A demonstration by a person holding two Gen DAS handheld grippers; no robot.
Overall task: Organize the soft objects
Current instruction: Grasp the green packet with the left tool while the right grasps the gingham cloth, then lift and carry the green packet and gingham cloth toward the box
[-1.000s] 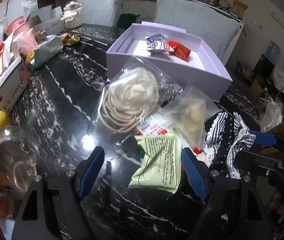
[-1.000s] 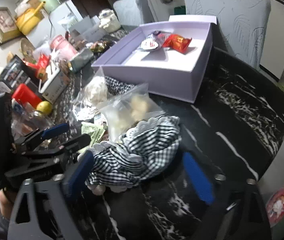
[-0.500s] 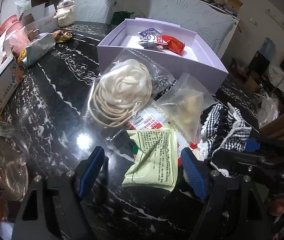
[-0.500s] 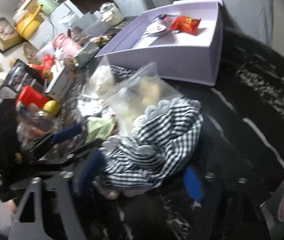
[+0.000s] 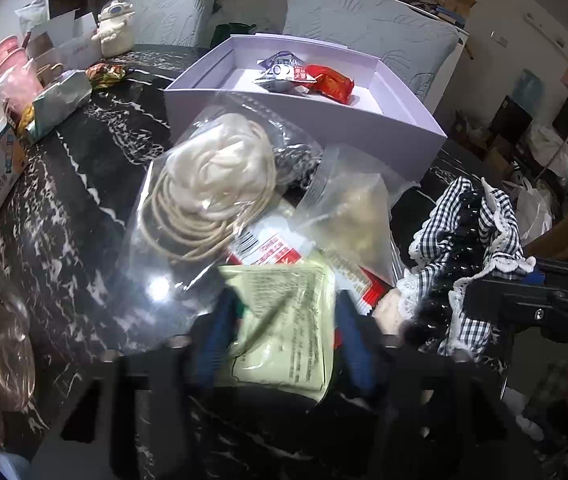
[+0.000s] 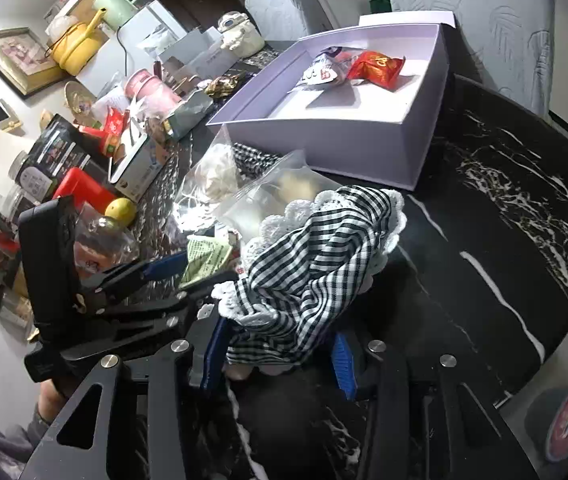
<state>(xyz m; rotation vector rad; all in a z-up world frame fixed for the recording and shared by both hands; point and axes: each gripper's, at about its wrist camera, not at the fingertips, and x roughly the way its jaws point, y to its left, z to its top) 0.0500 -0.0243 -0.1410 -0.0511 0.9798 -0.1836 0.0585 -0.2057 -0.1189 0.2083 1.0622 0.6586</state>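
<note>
1. Closing my left gripper [image 5: 284,336], I have its jaws clamped on the pale green packet [image 5: 284,320], which lies on the black marble table [image 5: 83,184] just before the bagged cords [image 5: 211,184].
2. My right gripper [image 6: 279,352] has just been closing too, and pinches the checked cloth [image 6: 316,264].
3. The lilac box [image 6: 324,148] behind holds a red packet [image 6: 376,66] and a silver one [image 6: 320,72].
</note>
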